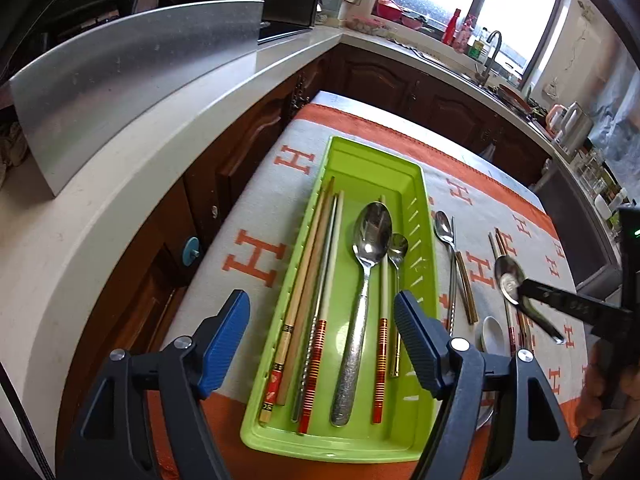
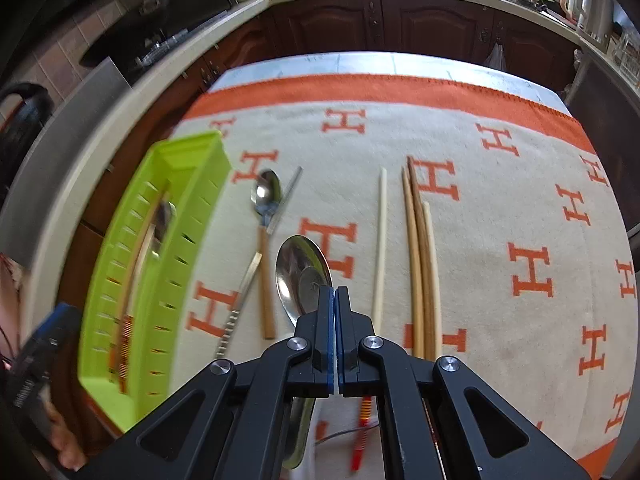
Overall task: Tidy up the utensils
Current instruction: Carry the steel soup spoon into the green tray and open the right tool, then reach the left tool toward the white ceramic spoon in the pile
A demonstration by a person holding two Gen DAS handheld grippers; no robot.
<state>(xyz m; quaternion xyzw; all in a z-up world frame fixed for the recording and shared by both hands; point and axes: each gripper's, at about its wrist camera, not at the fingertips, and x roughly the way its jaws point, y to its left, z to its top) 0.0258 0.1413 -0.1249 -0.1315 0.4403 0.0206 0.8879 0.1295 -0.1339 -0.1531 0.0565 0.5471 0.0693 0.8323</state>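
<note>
A green slotted tray (image 1: 426,208) lies lengthways on the H-patterned cloth (image 1: 256,260). It holds several chopsticks (image 1: 308,280), a large steel spoon (image 1: 366,264) and a small spoon (image 1: 398,248). My left gripper (image 1: 322,298) hangs open above the tray's near end, with nothing between its fingers. To the right of the tray, my right gripper (image 2: 335,292) is shut on the rim of a steel spoon's bowl (image 2: 298,276); its handle runs back under the gripper. In the left wrist view the right gripper (image 1: 524,288) pinches that spoon (image 1: 506,274) just above the cloth.
Loose on the cloth lie a small spoon (image 2: 267,192), a metal chopstick (image 2: 256,268), a white chopstick (image 2: 380,240), wooden chopsticks (image 2: 418,260) and a white ceramic spoon (image 1: 492,332). A pale counter (image 1: 120,208) with dark cabinets wraps round the far side. A hand (image 1: 600,392) shows at right.
</note>
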